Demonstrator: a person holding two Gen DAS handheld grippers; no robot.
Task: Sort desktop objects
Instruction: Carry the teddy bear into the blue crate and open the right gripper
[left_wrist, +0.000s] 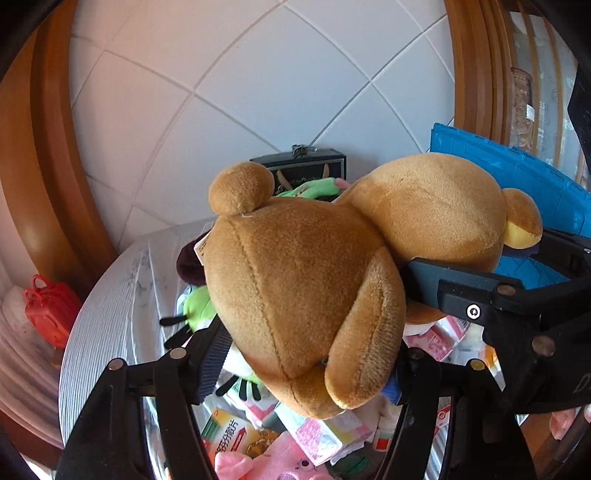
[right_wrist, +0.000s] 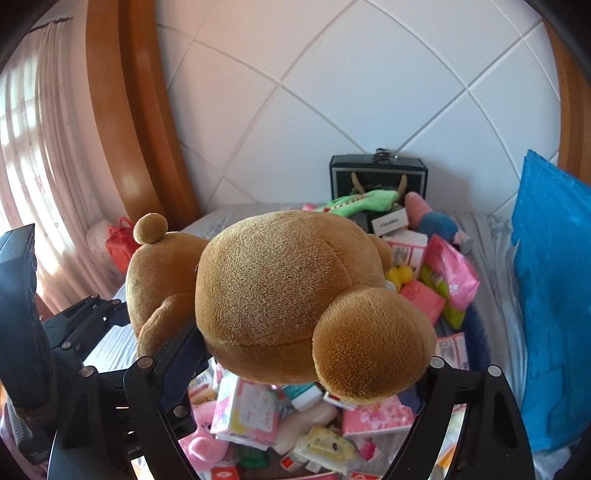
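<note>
Left wrist view: left claw (left_wrist: 306, 354) clamped on the bear (left_wrist: 306, 295), pads pressed into the body from both sides, bear lifted clear of the pile. Tail knob (left_wrist: 242, 188) up and to the left of the claw. Bear's head ahead and to the right, with the right claw's finger (left_wrist: 428, 284) pressed against its near side. Under the claw, a heap of packets (left_wrist: 325, 435) on the counter (left_wrist: 110, 314). Green toy (left_wrist: 197, 306) just left of the left finger, half hidden by the bear. Pink plush (left_wrist: 273, 461) at the bottom between the fingers. Blue crate (left_wrist: 517, 173) to the right behind the bear's head. Black box (left_wrist: 314, 162) far ahead against the tiled wall. Red bag (left_wrist: 51, 310) well off to the left, beyond the counter's edge.

Right wrist view: right claw (right_wrist: 295, 373) clamped on the bear's head (right_wrist: 273, 291), round ear (right_wrist: 373, 343) bulging over the right finger. Bear's body off to the left with the tail knob (right_wrist: 150, 228) on top; left claw (right_wrist: 92, 325) reaching in there from the left. Beneath, packets (right_wrist: 247, 410) and pink plush (right_wrist: 207, 446) on the counter (right_wrist: 484, 236). Pink pouch (right_wrist: 450, 273) ahead to the right. Green toy (right_wrist: 369, 201) lying before the black box (right_wrist: 378, 173) far ahead. Blue crate (right_wrist: 554, 295) at the right edge. Red bag (right_wrist: 120, 243) far left.
</note>
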